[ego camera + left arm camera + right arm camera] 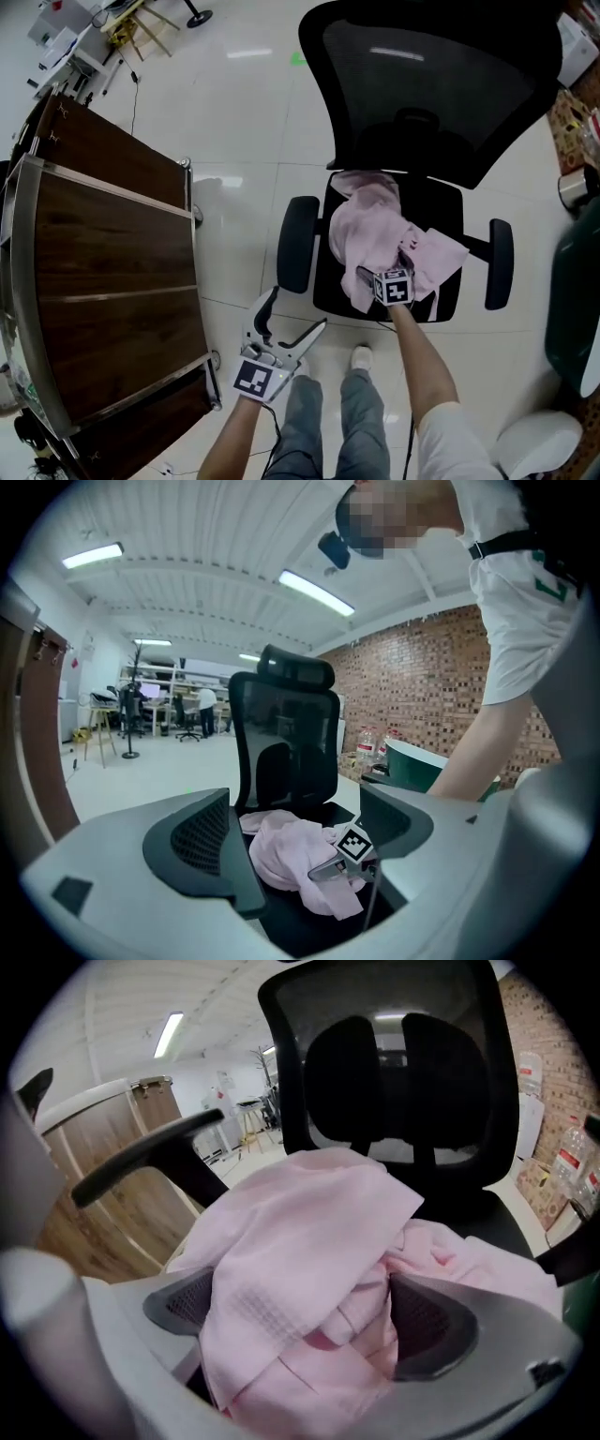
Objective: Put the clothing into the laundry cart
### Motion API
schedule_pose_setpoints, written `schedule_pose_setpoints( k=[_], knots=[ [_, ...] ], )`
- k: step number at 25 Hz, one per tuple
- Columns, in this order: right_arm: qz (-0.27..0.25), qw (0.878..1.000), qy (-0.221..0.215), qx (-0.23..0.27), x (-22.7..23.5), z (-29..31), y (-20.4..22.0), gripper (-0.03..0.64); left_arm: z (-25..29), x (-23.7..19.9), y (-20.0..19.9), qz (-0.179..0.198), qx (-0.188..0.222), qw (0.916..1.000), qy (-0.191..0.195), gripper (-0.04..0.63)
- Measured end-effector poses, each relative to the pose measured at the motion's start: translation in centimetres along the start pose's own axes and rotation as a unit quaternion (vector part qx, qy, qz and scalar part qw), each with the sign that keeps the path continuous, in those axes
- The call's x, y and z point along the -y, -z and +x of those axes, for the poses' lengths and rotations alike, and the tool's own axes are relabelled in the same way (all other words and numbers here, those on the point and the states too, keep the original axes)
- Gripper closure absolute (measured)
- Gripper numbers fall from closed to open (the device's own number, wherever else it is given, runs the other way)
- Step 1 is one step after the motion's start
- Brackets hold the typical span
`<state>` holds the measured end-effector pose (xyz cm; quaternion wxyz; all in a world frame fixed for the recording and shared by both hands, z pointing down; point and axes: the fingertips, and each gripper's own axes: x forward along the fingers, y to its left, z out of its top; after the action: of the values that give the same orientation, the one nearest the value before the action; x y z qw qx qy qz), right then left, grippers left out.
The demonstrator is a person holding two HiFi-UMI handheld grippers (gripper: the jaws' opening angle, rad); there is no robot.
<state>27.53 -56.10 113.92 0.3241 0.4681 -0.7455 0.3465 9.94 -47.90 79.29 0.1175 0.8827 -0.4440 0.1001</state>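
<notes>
A crumpled pink garment (pixel 375 230) lies on the seat of a black office chair (pixel 431 84). My right gripper (pixel 378 265) reaches into the cloth from the seat's front edge. In the right gripper view its jaws (pixel 300 1326) stand wide open, with folds of the pink garment (pixel 300 1213) bulging between them and draped over the left pad. My left gripper (pixel 292 323) hangs open and empty low beside the chair's front left corner. The left gripper view looks past its jaws (pixel 300 836) at the garment (pixel 281 841) and the right gripper (pixel 345 860).
A dark wooden cabinet (pixel 103 262) with a metal frame fills the left side. A dark green bin (pixel 574 300) stands at the right, also seen as the green bin (pixel 417 761). The chair's armrests (pixel 298 242) flank the seat. The person's shoe (pixel 361 356) is below the seat.
</notes>
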Motion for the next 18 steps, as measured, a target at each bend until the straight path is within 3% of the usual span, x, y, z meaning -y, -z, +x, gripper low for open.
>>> schedule_pose_setpoints(
  k=[2, 6, 7, 10, 11, 15, 18],
  knots=[
    [0.025, 1.000, 0.013, -0.008, 0.4, 1.6, 1.3, -0.007, 0.1, -0.4, 0.9, -0.004, -0.007, 1.0000, -0.004, 0.175],
    [0.055, 0.998, 0.023, 0.000, 0.7, 2.7, 1.3, 0.075, 0.1, -0.5, 2.0, -0.013, -0.018, 0.9997, -0.007, 0.175],
    [0.055, 0.998, 0.020, -0.004, 1.0, 2.9, 1.7, 0.125, 0.2, -0.4, 2.1, -0.014, -0.019, 0.9997, -0.008, 0.176],
    [0.058, 0.998, 0.000, -0.019, 1.0, 1.7, 1.5, 0.431, 0.0, 0.0, 1.8, -0.021, -0.020, 0.9995, -0.009, 0.176],
    [0.066, 0.998, -0.009, -0.016, 0.8, 0.9, 1.0, 0.475, -0.3, 0.1, 1.4, -0.024, -0.019, 0.9995, -0.010, 0.176],
    [0.095, 0.991, -0.065, 0.063, -1.3, -4.3, -3.6, 0.514, -1.1, 0.5, -1.3, -0.034, -0.005, 0.9993, -0.014, 0.178],
    [0.100, 0.977, -0.108, 0.152, -2.8, -10.9, -9.7, 0.517, -1.3, 0.5, -3.9, -0.030, 0.024, 0.9991, -0.018, 0.179]
  ],
)
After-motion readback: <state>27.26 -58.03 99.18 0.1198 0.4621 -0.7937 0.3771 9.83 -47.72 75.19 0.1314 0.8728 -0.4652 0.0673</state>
